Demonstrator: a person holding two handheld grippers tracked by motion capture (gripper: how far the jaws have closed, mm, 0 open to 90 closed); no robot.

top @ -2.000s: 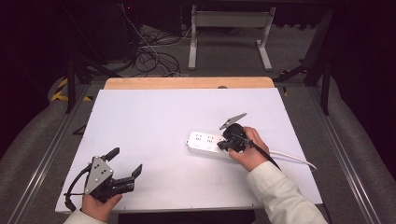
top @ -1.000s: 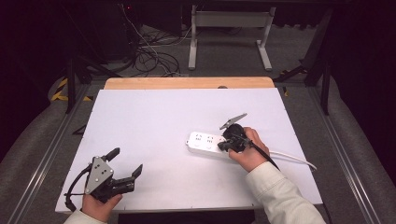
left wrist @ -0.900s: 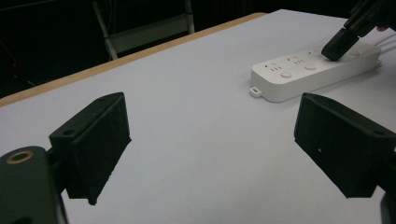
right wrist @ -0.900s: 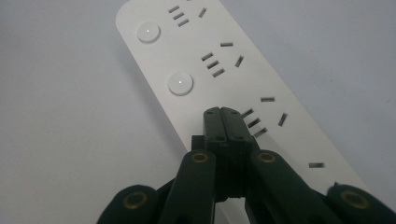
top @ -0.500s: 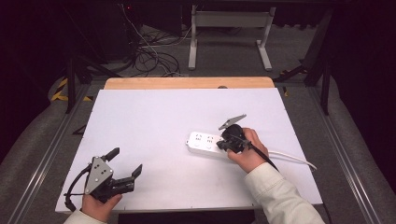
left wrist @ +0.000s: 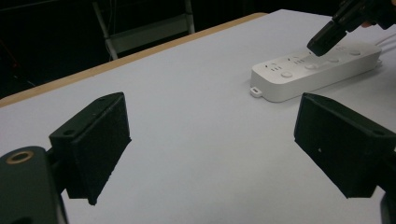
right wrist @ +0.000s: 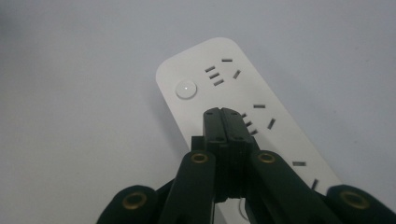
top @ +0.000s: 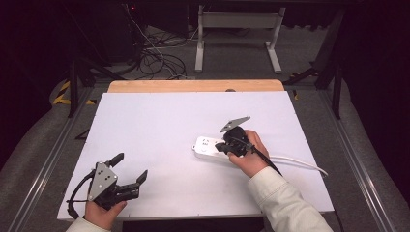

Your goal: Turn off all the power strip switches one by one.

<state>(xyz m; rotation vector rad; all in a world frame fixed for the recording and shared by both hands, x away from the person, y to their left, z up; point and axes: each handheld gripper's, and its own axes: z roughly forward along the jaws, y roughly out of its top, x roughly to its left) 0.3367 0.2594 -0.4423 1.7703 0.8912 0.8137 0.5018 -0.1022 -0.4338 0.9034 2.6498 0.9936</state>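
A white power strip [top: 207,147] lies right of centre on the white table top, its white cable [top: 300,163] running off to the right. My right gripper [top: 221,145] is shut with nothing between its jaws, its tips hovering over or touching the strip's top. In the right gripper view the shut tips [right wrist: 223,113] sit just below a round button [right wrist: 186,89], beside the socket slots on the power strip [right wrist: 280,135]. My left gripper [top: 129,167] rests open near the front left corner. The left gripper view shows its fingers [left wrist: 98,140] wide apart, with the power strip [left wrist: 317,70] far ahead.
The white table top [top: 159,125] has a wooden strip along its far edge [top: 193,86]. Behind the table are a metal stand [top: 237,29] and tangled cables [top: 154,58] on the floor. Metal rails [top: 48,159] run along both sides.
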